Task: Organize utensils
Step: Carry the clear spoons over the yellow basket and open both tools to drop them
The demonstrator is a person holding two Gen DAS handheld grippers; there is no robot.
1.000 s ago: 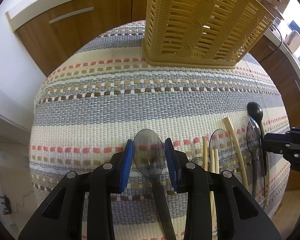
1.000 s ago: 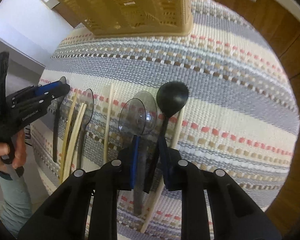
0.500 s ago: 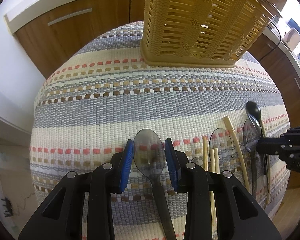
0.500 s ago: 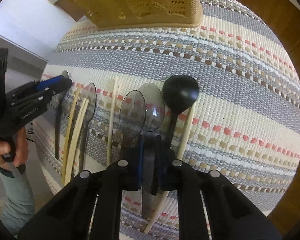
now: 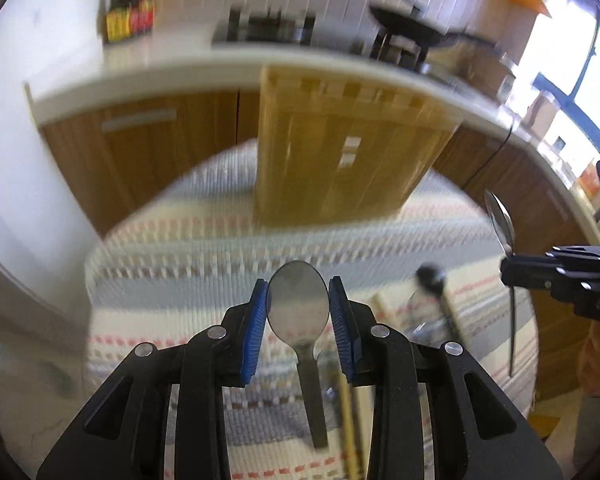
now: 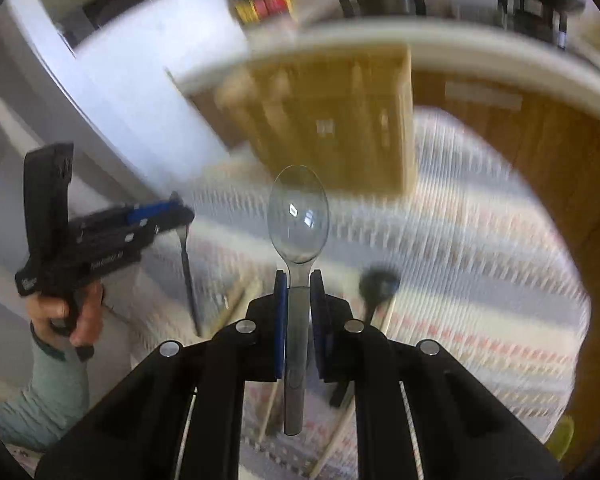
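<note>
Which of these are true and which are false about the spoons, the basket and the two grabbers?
1. The right gripper is shut on a clear spoon, pinching its handle. True.
2. The left gripper holds nothing. False: a grey spoon sits between its blue pads, bowl at the tips.
3. The yellow basket stands on the striped cloth. True.
4. Every utensil has been picked up. False: a black spoon and pale sticks lie on the cloth.
5. The basket hangs from the right gripper. False: it stands apart, beyond both grippers.
</note>
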